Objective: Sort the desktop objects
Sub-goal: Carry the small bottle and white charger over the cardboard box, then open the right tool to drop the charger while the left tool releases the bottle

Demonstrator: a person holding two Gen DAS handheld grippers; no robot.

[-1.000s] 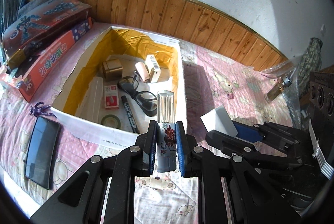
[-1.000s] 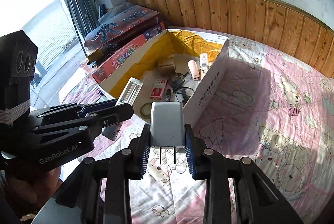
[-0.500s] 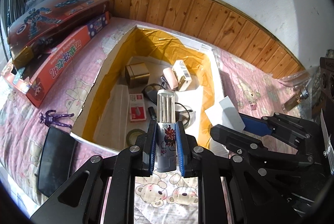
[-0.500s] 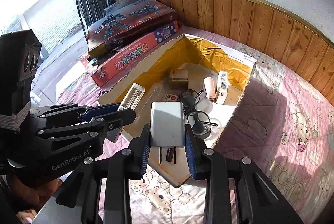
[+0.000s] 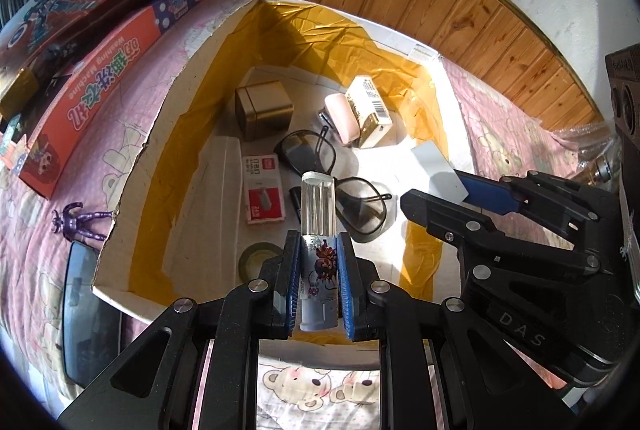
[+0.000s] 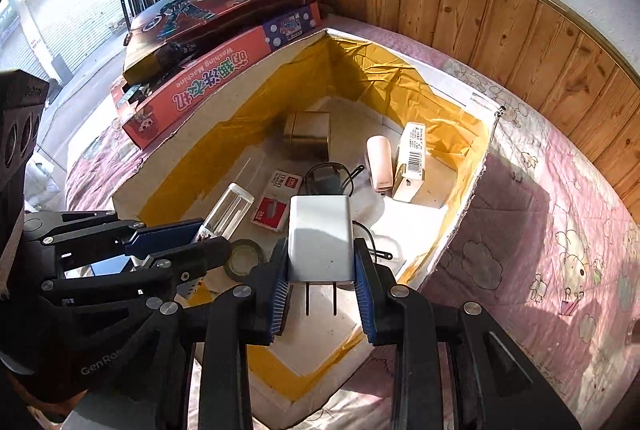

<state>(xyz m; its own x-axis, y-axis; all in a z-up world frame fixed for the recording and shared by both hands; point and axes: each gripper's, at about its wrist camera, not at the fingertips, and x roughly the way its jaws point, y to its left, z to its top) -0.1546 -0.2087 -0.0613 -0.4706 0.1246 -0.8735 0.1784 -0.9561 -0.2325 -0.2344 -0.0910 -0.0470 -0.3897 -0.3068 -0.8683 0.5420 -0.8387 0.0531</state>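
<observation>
Both claws tilted steeply down over box (image 5: 132, 165): left claw (image 5: 318, 262) grips tube (image 5: 318, 213), right claw (image 6: 320, 282) charger (image 6: 321, 238).

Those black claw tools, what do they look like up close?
Both are matte black linkage frames with silver rivets and blue ribbed pads. The left gripper shows pale "GenRobot.AI" lettering in the right wrist view; the right gripper reads "DAS". No sleeves or cables are clearly visible.
</observation>
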